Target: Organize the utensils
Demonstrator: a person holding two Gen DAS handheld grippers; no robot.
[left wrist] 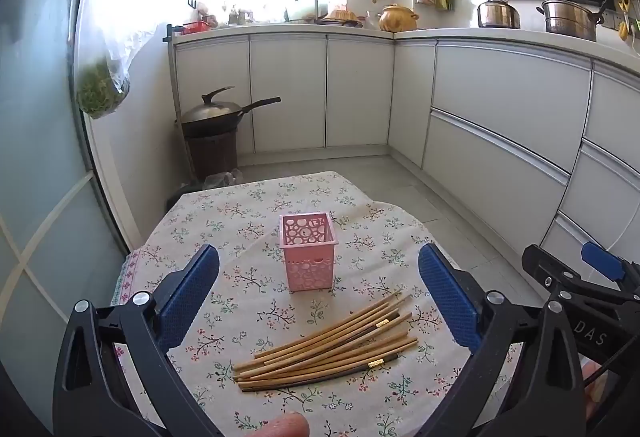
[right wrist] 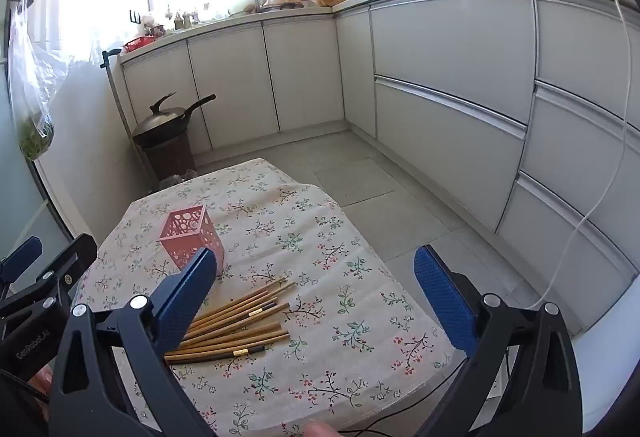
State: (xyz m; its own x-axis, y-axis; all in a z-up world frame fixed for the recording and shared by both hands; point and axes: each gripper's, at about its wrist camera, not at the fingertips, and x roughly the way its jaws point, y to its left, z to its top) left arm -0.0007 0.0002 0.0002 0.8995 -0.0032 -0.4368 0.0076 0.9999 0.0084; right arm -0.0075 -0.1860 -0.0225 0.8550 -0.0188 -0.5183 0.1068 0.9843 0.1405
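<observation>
Both the left gripper (left wrist: 319, 299) and right gripper (right wrist: 316, 295) hang wide and empty above the desk (left wrist: 224, 221). Chopsticks (left wrist: 326, 347) lie loosely fanned, seemingly just clear of the upright pink holder (left wrist: 309, 257).

A small table (left wrist: 224, 221) stands on the tiled kitchen floor, covered by a cream cloth (left wrist: 352, 409) printed with little flowering twigs. On the cloth a pink holder (left wrist: 309, 257) with round cut-outs stands upright and empty. Near it, on the camera's side, a loose bundle of wooden chopsticks (left wrist: 328, 349) lies flat, fanned out at one end.
</observation>
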